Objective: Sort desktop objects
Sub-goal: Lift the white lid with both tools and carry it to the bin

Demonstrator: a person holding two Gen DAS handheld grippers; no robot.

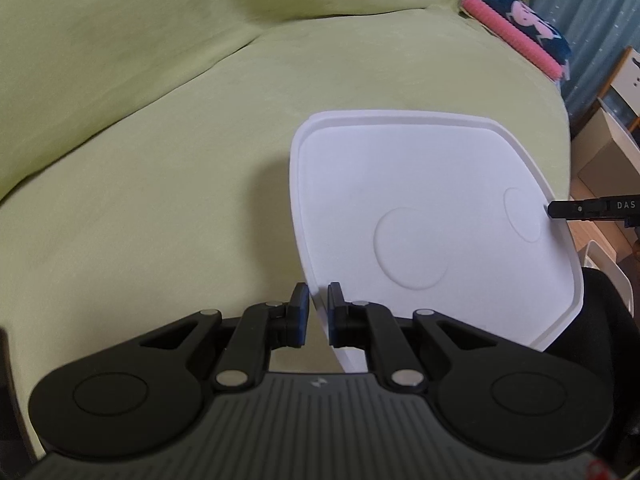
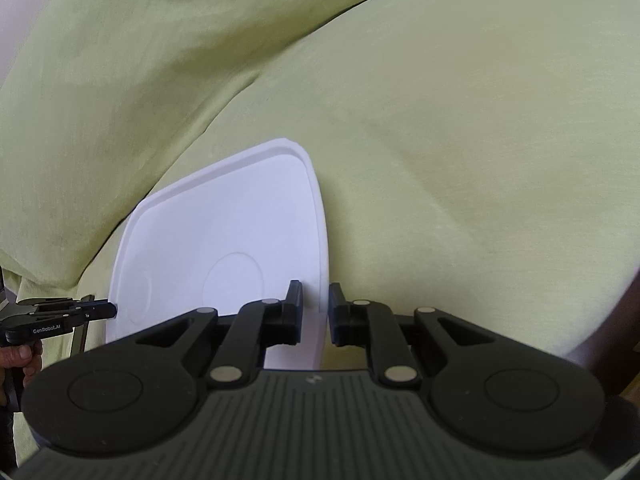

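The left hand-held gripper [image 1: 318, 312] pinches one rim of the white tray [image 1: 420, 200], and the right hand-held gripper [image 2: 315, 312] pinches the opposite rim, likely to carry it level above the green sofa cushion [image 1: 160, 140].

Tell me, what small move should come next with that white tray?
Probably keep lifting it level: the left hand-held gripper and right hand-held gripper each pinch an opposite rim of the empty white plastic tray, held above the green fabric couch.
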